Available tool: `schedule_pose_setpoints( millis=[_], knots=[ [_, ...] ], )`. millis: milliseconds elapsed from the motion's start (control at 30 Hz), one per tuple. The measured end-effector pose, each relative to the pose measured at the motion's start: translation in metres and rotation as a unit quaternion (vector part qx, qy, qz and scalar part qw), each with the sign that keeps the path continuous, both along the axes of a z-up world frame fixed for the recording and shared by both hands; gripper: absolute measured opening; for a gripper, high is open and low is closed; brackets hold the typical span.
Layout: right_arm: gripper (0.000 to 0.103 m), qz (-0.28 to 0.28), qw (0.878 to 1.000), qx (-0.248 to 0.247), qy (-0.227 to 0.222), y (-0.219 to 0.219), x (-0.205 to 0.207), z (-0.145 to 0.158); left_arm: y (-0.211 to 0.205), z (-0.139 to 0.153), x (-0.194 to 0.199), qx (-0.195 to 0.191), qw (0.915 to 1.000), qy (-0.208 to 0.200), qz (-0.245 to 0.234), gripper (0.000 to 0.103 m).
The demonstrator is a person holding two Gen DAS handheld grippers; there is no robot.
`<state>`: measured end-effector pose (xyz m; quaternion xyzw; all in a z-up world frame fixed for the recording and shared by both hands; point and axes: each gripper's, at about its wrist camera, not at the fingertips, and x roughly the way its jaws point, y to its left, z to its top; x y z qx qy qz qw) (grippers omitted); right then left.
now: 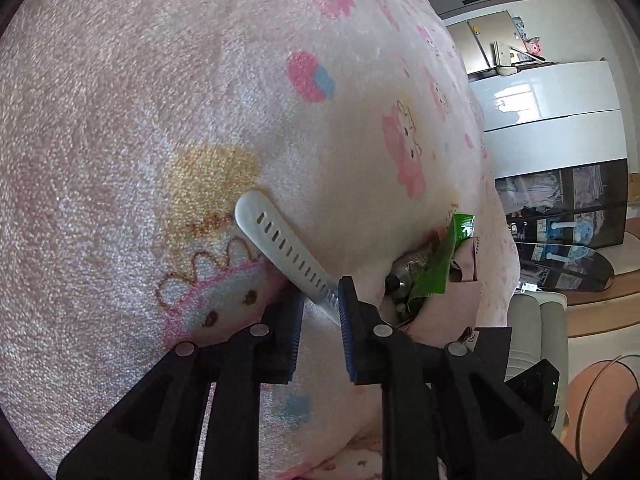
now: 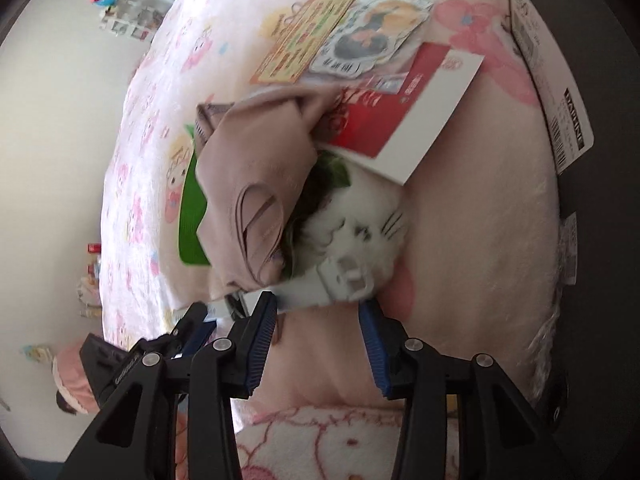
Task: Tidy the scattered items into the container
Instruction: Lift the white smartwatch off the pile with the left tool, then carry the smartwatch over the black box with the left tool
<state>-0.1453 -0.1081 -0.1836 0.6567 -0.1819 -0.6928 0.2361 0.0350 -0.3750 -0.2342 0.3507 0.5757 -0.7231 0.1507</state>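
A: What is seen at the left gripper (image 1: 320, 296)?

B: Its ribbed blue pads are held a little apart. A white strap (image 1: 280, 240) is passed between them: smooth, rubbery, round at the tip and pierced by a row of oblong slots. It is laid against one pad but is not pinched.

A: And where is the strap rested?

B: On a fleecy blanket (image 1: 160, 80), pale pink, printed with cartoon animals and a yellow patch. From the right wrist view, the strap's buckle end is seen over a white plush (image 2: 360, 216), fluffy, with stitched black whiskers.

A: How is the right gripper (image 2: 318, 302) set?

B: Its jaws are spread wide just short of the buckle, and nothing is caught between them.

A: What else is scattered there?

B: A beige cloth (image 2: 248, 168), soft and folded, with thin loops, is draped over the plush. A glossy green packet (image 2: 192, 216) is tucked beneath it. A flat red-and-white carton (image 2: 392, 108) is laid behind, with shiny illustrated packets (image 2: 360, 28) stacked on top.

A: Is the container made out?

B: In the left view a pink box-like holder (image 1: 464, 268) is seen beside the gripper, with the green packet and a rounded silvery object (image 1: 404, 272) at its mouth. Whether it is the container cannot be told.
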Motion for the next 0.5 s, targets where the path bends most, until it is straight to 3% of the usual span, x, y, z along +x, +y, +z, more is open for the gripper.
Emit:
schedule_pose_setpoints(
  millis=[200, 300, 367, 500],
  knots=[
    [0.017, 0.003, 0.998, 0.009, 0.058, -0.003, 0.005, 0.016, -0.011, -0.006, 0.007, 0.043, 0.9981, 0.035, 0.027, 0.023],
    [0.012, 0.010, 0.997, 0.009, 0.080, 0.004, 0.003, 0.025, -0.014, -0.001, 0.003, 0.018, 0.9987, 0.041, 0.025, 0.020],
    [0.008, 0.016, 0.996, 0.004, 0.092, 0.002, 0.003, 0.029, -0.016, 0.006, -0.002, -0.006, 0.9994, 0.030, 0.016, 0.002],
    [0.007, 0.026, 0.993, 0.004, 0.113, 0.000, 0.005, 0.038, -0.009, 0.042, 0.003, -0.042, 0.9970, 0.065, 0.001, 0.001]
  ],
)
